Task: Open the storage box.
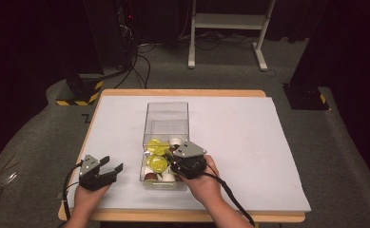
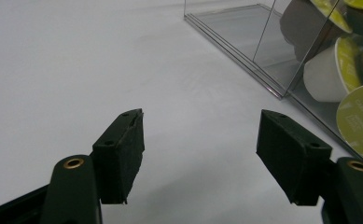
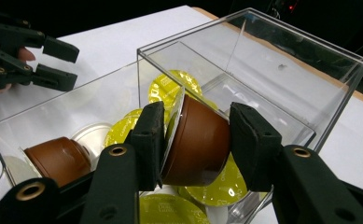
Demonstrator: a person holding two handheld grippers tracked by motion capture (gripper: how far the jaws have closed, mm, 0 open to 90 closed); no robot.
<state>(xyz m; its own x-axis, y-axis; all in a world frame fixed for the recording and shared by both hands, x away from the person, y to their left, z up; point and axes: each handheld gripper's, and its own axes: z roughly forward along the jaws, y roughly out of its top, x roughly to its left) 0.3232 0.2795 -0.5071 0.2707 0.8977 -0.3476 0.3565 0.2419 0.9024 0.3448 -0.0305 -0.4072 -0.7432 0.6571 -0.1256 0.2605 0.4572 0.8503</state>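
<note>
While clamped by the right gripper (image 3: 195, 140), the brown capsule (image 3: 198, 142) lies sideways.

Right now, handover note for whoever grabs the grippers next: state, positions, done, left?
Right gripper: shut on a brown capsule, held over the clear box.
Left gripper: open, holding nothing, over the white table cover left of the box.
More capsules lie in the box's near end.
Done: one capsule gripped.
Left: probably carrying it clear of the box; the destination isn't evident.
</note>
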